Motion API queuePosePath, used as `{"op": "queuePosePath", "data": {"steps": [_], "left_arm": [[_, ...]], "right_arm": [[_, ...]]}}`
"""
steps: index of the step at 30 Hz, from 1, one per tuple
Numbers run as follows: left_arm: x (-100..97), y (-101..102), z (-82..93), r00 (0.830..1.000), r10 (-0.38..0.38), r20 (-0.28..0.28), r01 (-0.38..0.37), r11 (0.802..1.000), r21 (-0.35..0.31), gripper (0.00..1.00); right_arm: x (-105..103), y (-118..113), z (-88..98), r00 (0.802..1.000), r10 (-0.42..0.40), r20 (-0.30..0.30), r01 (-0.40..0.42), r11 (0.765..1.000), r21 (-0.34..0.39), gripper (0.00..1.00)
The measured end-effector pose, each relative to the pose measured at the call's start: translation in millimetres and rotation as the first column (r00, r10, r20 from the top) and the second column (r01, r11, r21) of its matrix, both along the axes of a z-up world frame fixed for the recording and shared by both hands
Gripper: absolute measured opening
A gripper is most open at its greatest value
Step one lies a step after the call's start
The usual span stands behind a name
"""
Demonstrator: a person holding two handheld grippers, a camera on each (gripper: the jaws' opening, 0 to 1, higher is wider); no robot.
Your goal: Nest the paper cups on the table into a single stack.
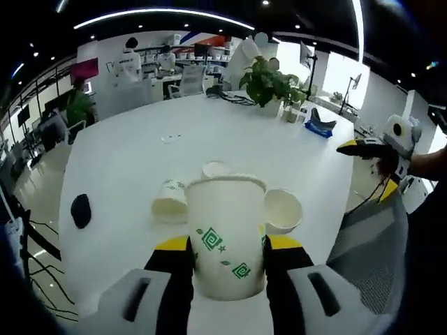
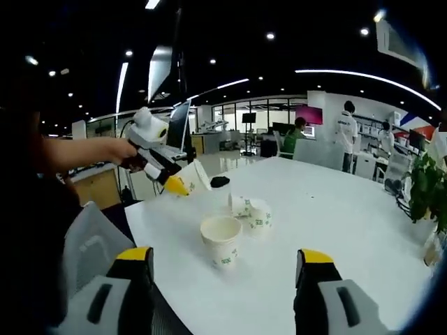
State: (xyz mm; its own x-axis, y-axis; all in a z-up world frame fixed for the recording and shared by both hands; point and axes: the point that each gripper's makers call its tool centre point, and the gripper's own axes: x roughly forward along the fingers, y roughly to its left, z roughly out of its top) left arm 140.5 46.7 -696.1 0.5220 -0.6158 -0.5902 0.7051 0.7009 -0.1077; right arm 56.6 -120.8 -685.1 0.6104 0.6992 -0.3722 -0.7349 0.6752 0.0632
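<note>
Four paper cups are in play on the white table [image 2: 335,209], and one of them is already off it: the left gripper [image 1: 227,262] has its jaws closed against the sides of the held cup [image 1: 225,237], upright with its mouth up and its green pattern facing the camera, low and centre in the left gripper view. Over in the right gripper view that same left gripper [image 2: 174,178] comes in from the upper left, carrying the cup above the table's near edge. Waiting below, centre frame in that view, is an upright cup [image 2: 222,241] with its mouth open to the ceiling, and just behind it two tipped cups [image 2: 251,211] lie on their sides, touching or nearly so. The right gripper [image 2: 227,279] hangs at the bottom of its own view with its jaws spread wide and nothing between them, well back from the cups. So the step in hand looks like the carry, one cup lifted and headed for a partner. Next move, by the look of it, calls for lining the held cup's base over the open mouth of the upright cup and lowering it straight in; the two on their sides will need standing up or picking by the wall before they can join.
</note>
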Motion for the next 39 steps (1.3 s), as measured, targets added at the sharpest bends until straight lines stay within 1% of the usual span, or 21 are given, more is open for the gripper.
{"op": "queuePosePath", "data": {"steps": [1, 3, 5, 6, 7, 8, 9, 15, 19, 21, 26, 30, 36, 39], "left_arm": [[-6.9, -8.5, 2.4, 0.999, -0.046, -0.003, 0.046, 0.999, -0.016, 0.38], [-13.2, -17.9, 3.8, 0.995, -0.097, 0.014, 0.097, 0.995, -0.023, 0.38], [-21.9, -27.3, 5.8, 0.992, -0.128, 0.01, 0.128, 0.991, -0.034, 0.38], [-23.7, -29.4, 6.3, 0.991, -0.136, 0.012, 0.136, 0.99, -0.036, 0.38], [-27.7, -34.0, 6.2, 0.986, -0.164, 0.016, 0.164, 0.985, -0.043, 0.38], [-28.8, -35.0, 6.1, 0.985, -0.17, 0.015, 0.17, 0.984, -0.044, 0.38], [-34.0, -39.2, 4.8, 0.979, -0.205, 0.013, 0.205, 0.978, -0.044, 0.38], [-43.5, -48.4, 3.6, 0.963, -0.268, 0.011, 0.268, 0.962, -0.052, 0.38], [-52.2, -58.0, 3.4, 0.949, -0.316, 0.008, 0.316, 0.947, -0.056, 0.38], [-56.4, -63.5, 2.2, 0.94, -0.342, 0.007, 0.341, 0.938, -0.058, 0.38], [-64.7, -75.6, 1.0, 0.921, -0.389, 0.009, 0.389, 0.919, -0.057, 0.38], [-70.1, -84.3, 2.0, 0.906, -0.424, 0.016, 0.424, 0.904, -0.059, 0.38], [-76.4, -94.9, 4.0, 0.891, -0.452, 0.031, 0.453, 0.889, -0.061, 0.38], [-80.9, -101.4, 5.2, 0.881, -0.471, 0.047, 0.473, 0.879, -0.058, 0.38]], "right_arm": [[-0.9, 3.9, 3.5, 1.0, 0.016, -0.007, -0.016, 1.0, 0.012, 0.76], [-0.4, 8.4, 10.2, 0.999, 0.034, 0.0, -0.034, 0.999, 0.018, 0.72], [0.3, 12.8, 16.9, 0.999, 0.05, 0.005, -0.05, 0.998, 0.029, 0.7], [0.7, 14.5, 20.1, 0.998, 0.057, 0.01, -0.058, 0.998, 0.031, 0.67], [1.2, 16.4, 23.9, 0.998, 0.066, 0.018, -0.067, 0.997, 0.035, 0.66], [1.3, 17.9, 27.1, 0.997, 0.073, 0.022, -0.074, 0.996, 0.042, 0.65], [1.4, 19.4, 30.2, 0.996, 0.08, 0.026, -0.081, 0.995, 0.05, 0.63], [3.8, 24.2, 44.6, 0.994, 0.107, 0.03, -0.109, 0.99, 0.089, 0.54], [3.7, 30.0, 51.7, 0.992, 0.127, 0.008, -0.127, 0.981, 0.148, 0.49], [1.9, 34.2, 53.8, 0.989, 0.147, -0.013, -0.142, 0.974, 0.179, 0.45], [-2.8, 43.6, 53.9, 0.982, 0.186, -0.032, -0.177, 0.966, 0.189, 0.4], [-4.4, 49.5, 53.7, 0.979, 0.201, -0.043, -0.189, 0.961, 0.2, 0.34], [-5.2, 56.8, 53.0, 0.974, 0.218, -0.064, -0.199, 0.954, 0.223, 0.27], [-4.3, 59.0, 50.9, 0.972, 0.221, -0.078, -0.198, 0.952, 0.232, 0.23]]}}
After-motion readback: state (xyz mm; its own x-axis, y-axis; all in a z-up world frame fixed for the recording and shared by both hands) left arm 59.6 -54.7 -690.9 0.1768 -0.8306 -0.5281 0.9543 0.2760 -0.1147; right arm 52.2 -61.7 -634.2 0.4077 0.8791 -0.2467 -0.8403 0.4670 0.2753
